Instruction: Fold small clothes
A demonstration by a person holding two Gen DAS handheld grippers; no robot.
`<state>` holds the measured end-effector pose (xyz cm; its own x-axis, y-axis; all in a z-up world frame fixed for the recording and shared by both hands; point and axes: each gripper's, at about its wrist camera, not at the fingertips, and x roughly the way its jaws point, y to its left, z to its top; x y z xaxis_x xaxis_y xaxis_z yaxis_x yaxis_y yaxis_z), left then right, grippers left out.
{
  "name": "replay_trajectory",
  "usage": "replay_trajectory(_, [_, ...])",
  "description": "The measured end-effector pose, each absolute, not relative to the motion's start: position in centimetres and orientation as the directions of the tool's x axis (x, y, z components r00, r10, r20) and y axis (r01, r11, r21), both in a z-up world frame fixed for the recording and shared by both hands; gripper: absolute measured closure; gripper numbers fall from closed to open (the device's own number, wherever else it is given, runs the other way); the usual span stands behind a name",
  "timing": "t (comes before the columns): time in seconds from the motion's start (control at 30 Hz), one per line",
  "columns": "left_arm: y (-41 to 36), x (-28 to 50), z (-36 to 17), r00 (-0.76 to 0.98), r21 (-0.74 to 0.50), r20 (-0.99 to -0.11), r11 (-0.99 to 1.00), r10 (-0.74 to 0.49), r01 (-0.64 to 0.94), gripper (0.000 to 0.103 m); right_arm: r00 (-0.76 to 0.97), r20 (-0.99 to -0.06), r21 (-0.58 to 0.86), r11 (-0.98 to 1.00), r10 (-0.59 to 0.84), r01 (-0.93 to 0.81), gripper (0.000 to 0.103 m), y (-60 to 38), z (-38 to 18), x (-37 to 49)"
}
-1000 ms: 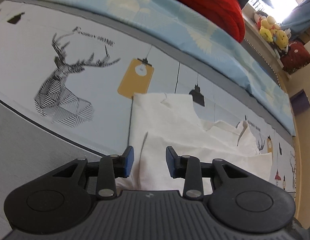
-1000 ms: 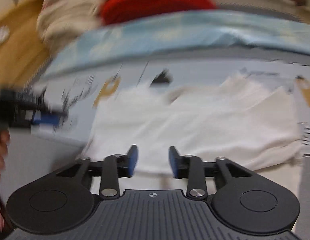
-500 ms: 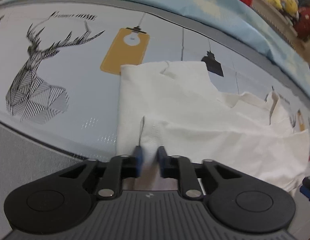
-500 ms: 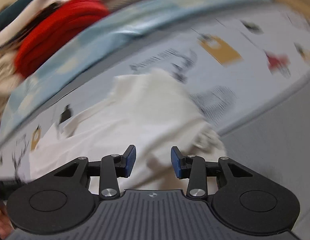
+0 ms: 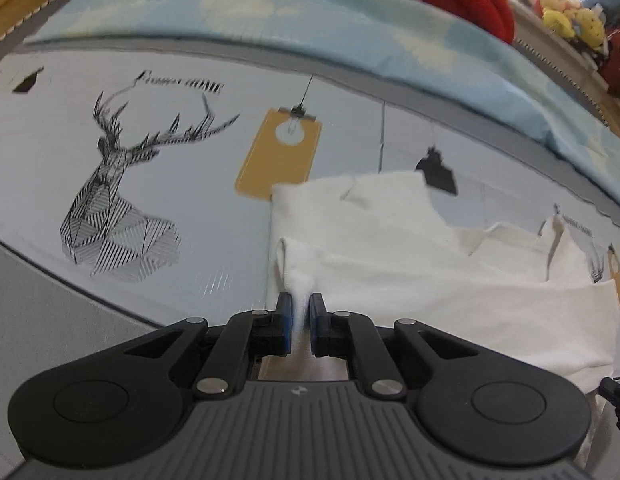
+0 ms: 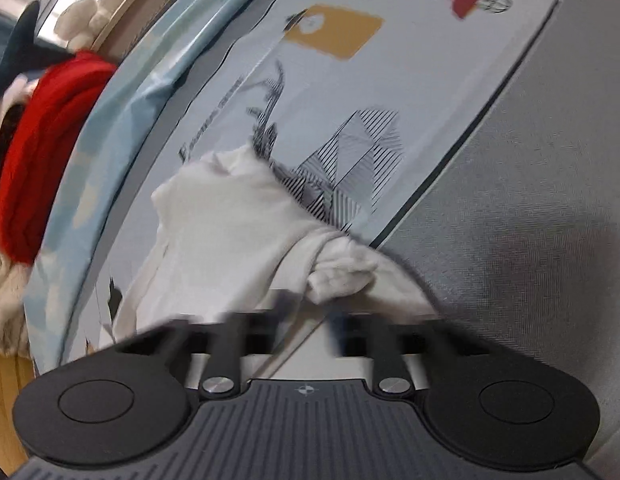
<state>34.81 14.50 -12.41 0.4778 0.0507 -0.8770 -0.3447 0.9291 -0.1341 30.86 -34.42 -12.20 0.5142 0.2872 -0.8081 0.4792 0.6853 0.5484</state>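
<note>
On a printed bed sheet [image 5: 182, 184], the left tool [image 5: 299, 312] pinches the near-left corner of a soft, light white garment [image 5: 410, 272], best held by its edges, while the right tool's [image 6: 310, 332] opening is too blurred to tell.

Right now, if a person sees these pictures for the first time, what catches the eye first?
Probably the white garment, lying rumpled on the printed bedsheet, with the left hand-held gripper pinching its near edge. Next is the black line-drawn deer head printed on the sheet to the left of the garment. In the right wrist view, the right hand-held gripper is blurred at the garment's bunched corner.
</note>
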Motion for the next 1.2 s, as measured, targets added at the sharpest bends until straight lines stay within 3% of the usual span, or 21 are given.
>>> replay_trajectory(0.13, [14.3,34.3,-10.7,0.519,-0.157,-0.854,0.933,0.037,-0.324,0.095,0.617,-0.761,0.575,0.646,0.199,0.501,0.103,-35.6,-9.5,29.3])
replay_trajectory(0.27, [14.7,34.8,-12.4,0.436,-0.134,-0.899,0.925,0.038,-0.356,0.093,0.575,-0.817,0.451,0.663,0.038,0.598,0.103,-37.2,-9.5,28.9])
replay_trajectory(0.33, [15.3,34.7,-13.1,0.404,-0.128,-0.914,0.915,0.041,-0.383,0.092,0.539,-0.840,0.448,0.644,0.064,0.621,0.103,-37.5,-10.6,29.0])
replay_trajectory(0.43, [15.4,34.6,-12.1,0.435,-0.096,-0.896,0.920,0.086,-0.379,0.092,0.586,-0.796,0.530,0.644,0.154,0.552,0.099,-36.2,-10.3,29.4])
replay_trajectory(0.6, [14.9,34.6,-11.3,0.468,-0.144,-0.882,0.923,0.044,-0.357,0.092,0.591,-0.769,0.591,0.626,0.245,0.509,0.087,-34.8,-10.7,29.8])
replay_trajectory(0.87, [13.6,34.9,-11.6,0.460,-0.161,-0.888,0.945,-0.013,-0.285,0.092,0.552,-0.798,0.570,0.606,0.244,0.556,0.088,-34.6,-12.6,31.3])
replay_trajectory(0.97, [13.2,34.9,-12.2,0.445,-0.151,-0.895,0.954,-0.020,-0.260,0.092,0.559,-0.791,0.581,0.591,0.249,0.559,0.102,-34.9,-12.2,31.2])
replay_trajectory(1.1, [12.6,35.0,-12.2,0.446,-0.155,-0.894,0.964,-0.042,-0.218,0.092,0.686,-0.696,0.651,0.589,0.211,0.479,0.103,-35.7,-7.3,28.8])
replay_trajectory(1.2, [11.9,35.1,-12.4,0.439,-0.142,-0.898,0.970,-0.042,-0.197,0.092,0.559,-0.818,0.518,0.600,0.139,0.610,0.103,-37.3,-10.1,28.9])
